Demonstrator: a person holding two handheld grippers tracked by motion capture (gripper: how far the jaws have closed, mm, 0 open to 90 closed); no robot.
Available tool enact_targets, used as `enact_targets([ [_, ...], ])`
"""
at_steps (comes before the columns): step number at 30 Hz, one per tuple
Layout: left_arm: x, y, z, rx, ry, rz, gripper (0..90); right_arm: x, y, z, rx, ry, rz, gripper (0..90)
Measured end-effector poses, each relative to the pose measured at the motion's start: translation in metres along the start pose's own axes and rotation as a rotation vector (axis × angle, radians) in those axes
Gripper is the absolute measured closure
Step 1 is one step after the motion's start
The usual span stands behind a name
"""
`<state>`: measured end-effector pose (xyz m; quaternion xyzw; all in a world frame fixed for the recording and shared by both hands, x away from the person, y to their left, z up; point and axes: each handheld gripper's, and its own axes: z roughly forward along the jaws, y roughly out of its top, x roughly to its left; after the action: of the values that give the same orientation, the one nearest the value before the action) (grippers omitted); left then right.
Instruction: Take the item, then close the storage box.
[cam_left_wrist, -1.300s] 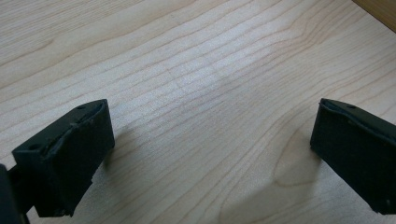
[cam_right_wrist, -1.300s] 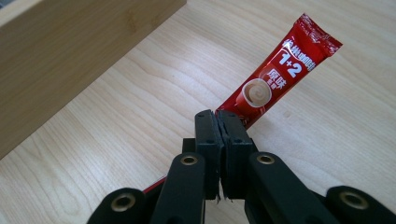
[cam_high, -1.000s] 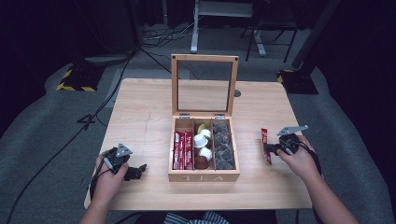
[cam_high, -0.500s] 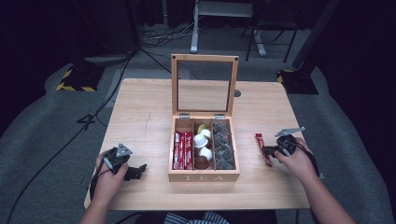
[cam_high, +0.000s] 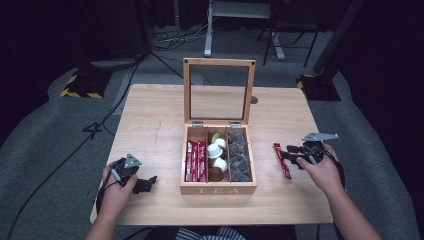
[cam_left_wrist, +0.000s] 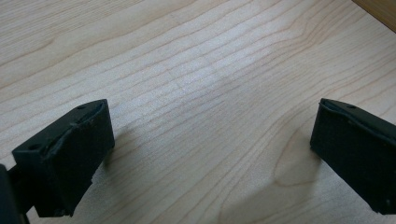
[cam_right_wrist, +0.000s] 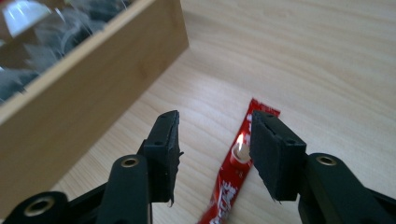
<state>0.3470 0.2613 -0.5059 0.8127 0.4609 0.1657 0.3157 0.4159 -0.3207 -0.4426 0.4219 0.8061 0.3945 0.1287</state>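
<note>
High view: the sachet (cam_high: 282, 160) lies flat on the table (cam_high: 155, 120), right of the box (cam_high: 218, 187), just left of the right gripper (cam_high: 286, 154). The left gripper (cam_high: 149, 182) rests near the left edge.

Left gripper view: its jaws stand wide apart over bare wood, holding nothing.

Right gripper view: the right gripper (cam_right_wrist: 215, 142) has just been opening; the jaws are parted, and the sachet (cam_right_wrist: 232, 175) lies on the wood beneath them, unpinched. It is a slim, glossy red stick with white print, likely light, floppy and slick. Best pinched across its narrow width, near the middle.
</note>
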Motion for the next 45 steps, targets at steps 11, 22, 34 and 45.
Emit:
enact_targets([
  [11, 0.000, 0.000, 0.000, 0.000, 0.000, 0.000, 0.0, 0.013, 0.020, -0.017, -0.112, 0.027, -0.014, 52.0],
  [22, 0.000, 0.000, 0.000, 0.000, 0.000, 0.000, 0.0, 0.027, 0.046, -0.031, -0.201, 0.058, -0.046, 50.8],
  [34, 0.000, 0.000, 0.000, 0.000, 0.001, 0.000, 0.0, 0.033, 0.090, -0.032, -0.262, 0.089, -0.079, 45.3],
  [45, -0.001, 0.000, 0.000, 0.001, 0.004, -0.007, 0.0, 0.029, 0.141, -0.021, -0.306, 0.102, -0.103, 42.7],
])
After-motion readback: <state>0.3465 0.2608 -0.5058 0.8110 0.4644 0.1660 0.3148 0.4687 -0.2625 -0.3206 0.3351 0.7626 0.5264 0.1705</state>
